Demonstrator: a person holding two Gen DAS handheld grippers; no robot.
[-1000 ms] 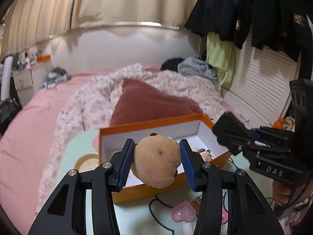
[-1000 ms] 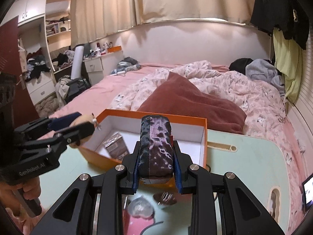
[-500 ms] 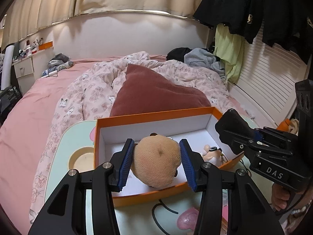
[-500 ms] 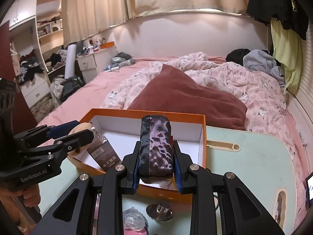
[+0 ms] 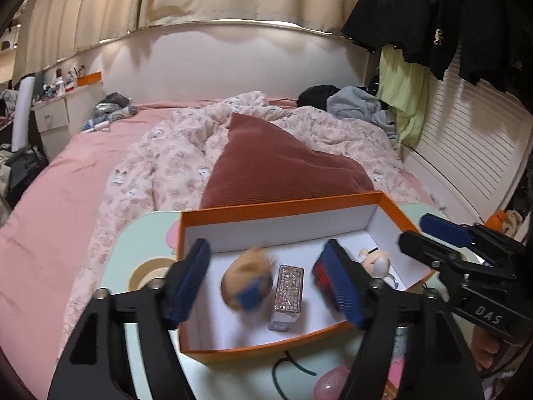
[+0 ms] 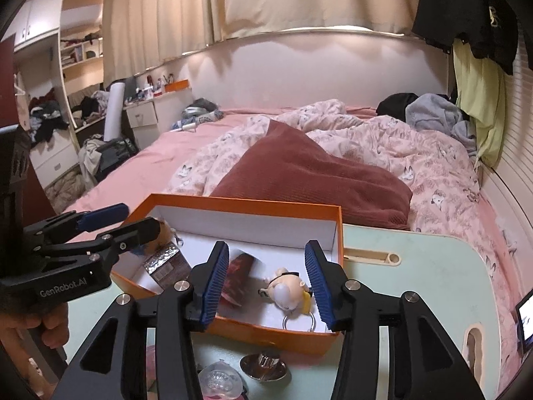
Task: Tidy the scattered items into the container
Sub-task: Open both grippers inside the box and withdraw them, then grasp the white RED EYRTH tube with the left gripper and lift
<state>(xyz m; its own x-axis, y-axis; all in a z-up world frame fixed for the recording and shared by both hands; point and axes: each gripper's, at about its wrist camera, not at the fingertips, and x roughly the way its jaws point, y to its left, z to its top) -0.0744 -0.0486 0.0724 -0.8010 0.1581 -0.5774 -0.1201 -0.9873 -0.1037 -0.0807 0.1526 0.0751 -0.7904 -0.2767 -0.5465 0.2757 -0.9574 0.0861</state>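
Observation:
An orange box [image 5: 279,205] with a white inside stands on the pale green table [image 6: 416,283]. My left gripper [image 5: 265,283] hangs over its near-left part, jaws opening. The tan plush toy [image 5: 245,281] is blurred between them, free of the pads, low in the box beside a glittery silver case [image 5: 288,291]. My right gripper [image 6: 268,280] is over the box's near-right part, jaws also opening. The dark red pouch [image 6: 238,276] is blurred by its left finger, loose in the box. A small figure keychain [image 6: 286,291] lies there too.
A clear heart-shaped piece [image 6: 218,380] and a metal knob [image 6: 265,363] lie on the table in front of the box, with a pink heart [image 5: 328,383] and a black cable [image 5: 286,366]. A bed with a red cushion [image 6: 299,173] lies beyond.
Both grippers have opened. The plush toy has left the left pads and the dark pouch has left the right pads; both have dropped into the orange box.

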